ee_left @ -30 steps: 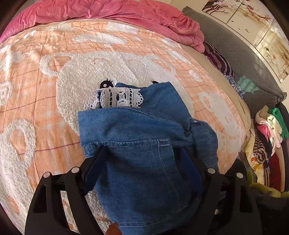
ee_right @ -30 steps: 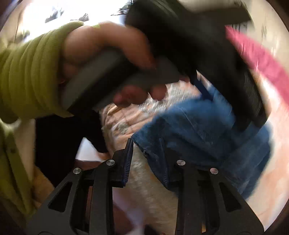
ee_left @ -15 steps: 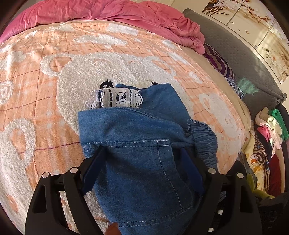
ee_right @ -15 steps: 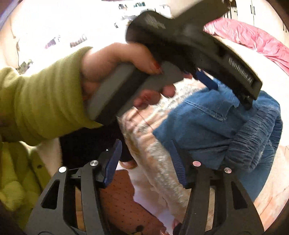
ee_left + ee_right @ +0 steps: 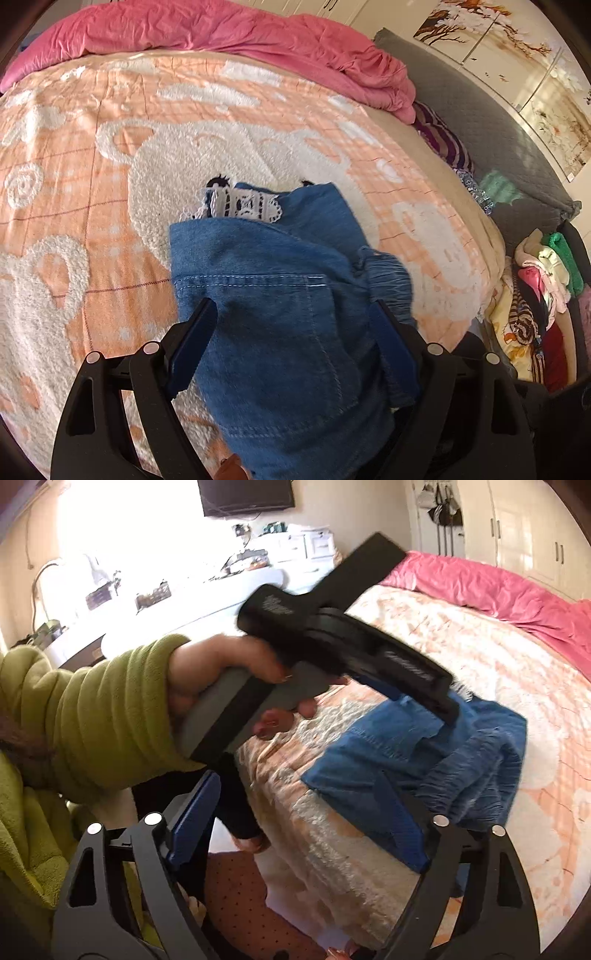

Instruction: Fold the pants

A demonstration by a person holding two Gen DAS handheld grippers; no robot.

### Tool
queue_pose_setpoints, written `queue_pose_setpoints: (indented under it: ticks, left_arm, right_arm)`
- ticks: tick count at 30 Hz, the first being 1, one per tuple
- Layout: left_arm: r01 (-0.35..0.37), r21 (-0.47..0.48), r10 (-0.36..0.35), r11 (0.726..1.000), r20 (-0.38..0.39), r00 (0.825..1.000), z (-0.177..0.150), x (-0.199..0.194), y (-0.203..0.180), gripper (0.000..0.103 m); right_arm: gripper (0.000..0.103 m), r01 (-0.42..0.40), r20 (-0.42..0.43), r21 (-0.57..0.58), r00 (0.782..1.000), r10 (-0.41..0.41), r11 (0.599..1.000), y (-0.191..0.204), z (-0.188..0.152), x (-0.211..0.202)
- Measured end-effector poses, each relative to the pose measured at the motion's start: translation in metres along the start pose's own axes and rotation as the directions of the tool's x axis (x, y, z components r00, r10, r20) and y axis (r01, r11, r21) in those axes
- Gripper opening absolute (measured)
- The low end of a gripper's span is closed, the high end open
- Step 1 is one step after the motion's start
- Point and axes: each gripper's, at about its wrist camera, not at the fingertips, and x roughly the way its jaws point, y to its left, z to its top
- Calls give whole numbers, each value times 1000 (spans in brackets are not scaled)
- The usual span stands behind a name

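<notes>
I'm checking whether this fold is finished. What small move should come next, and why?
Probably lift the open left gripper off the denim pants: they lie folded on the blanket, the right gripper is open and off them.

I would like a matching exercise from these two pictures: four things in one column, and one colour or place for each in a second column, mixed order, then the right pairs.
Things
1. pants
2. duvet
3. sleeve
4. lace trim

Colour or place
A. pink, bunched at the far end of the bed
B. white, peeking out above the denim fold
C. blue denim, folded on the orange blanket
D. green, on the arm that holds the left gripper

Pairs: 1-C, 2-A, 3-D, 4-B
</notes>
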Motion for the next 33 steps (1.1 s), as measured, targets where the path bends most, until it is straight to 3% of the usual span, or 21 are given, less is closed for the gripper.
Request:
queue_pose_setpoints:
  ticks: [6,11,16,20,26,33]
  left_arm:
    - [-37,21,36,999,57,998,-4,-24,-10,89]
    - [-75,22,72,997,112,991,-9,-46,-13,94]
    - [-131,-4,130,991,150,980,-20,-66,-4,97]
    - [-158,-37,161,987,148,976,-26,-67,7,98]
    - [-161,-75,167,984,90,982,-37,-44,15,98]
    - [-147,-80,151,986,48,987,-40,-17,14,98]
  right_arm:
    - [86,63,63,79,996,-68,995,-20,-7,-10]
    - [88,181,79,172,977,-196,968,-44,-12,-22]
    - [89,272,73,299,949,-307,915,-80,-21,-35]
    - [89,343,-2,376,929,-370,861,-109,-32,-32]
    - [88,323,-89,503,942,-324,802,-156,-46,-9]
    - [61,249,-136,542,968,-209,803,-183,-45,27]
